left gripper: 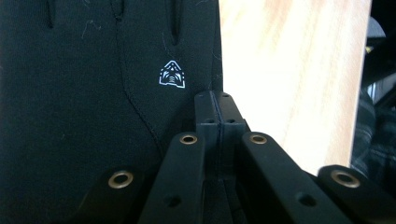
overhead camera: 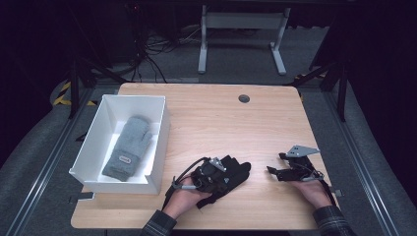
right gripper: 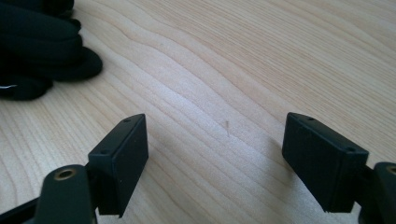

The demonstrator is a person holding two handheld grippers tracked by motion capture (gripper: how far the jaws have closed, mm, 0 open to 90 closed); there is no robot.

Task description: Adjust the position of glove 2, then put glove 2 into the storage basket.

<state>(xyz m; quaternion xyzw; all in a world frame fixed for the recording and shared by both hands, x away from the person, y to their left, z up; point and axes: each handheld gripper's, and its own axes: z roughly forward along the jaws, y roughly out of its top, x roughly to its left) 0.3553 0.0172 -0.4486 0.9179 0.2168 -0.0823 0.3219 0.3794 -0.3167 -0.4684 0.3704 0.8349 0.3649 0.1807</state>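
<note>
High view: grey mitten [overhead camera: 127,148] in white box [overhead camera: 158,147], black glove [overhead camera: 231,174] alongside.

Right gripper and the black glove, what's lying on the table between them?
Nothing: in the high view, bare wooden table separates the open right gripper from the black glove.

My high camera overlooks the pale wooden worktop [overhead camera: 221,118]; both gripper cameras sit close, sharing the black fabric glove [left gripper: 84,93].

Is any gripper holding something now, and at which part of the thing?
The left gripper is shut at the edge of the black glove, though a pinch on the fabric cannot be told. The right gripper is open over the table.
</note>
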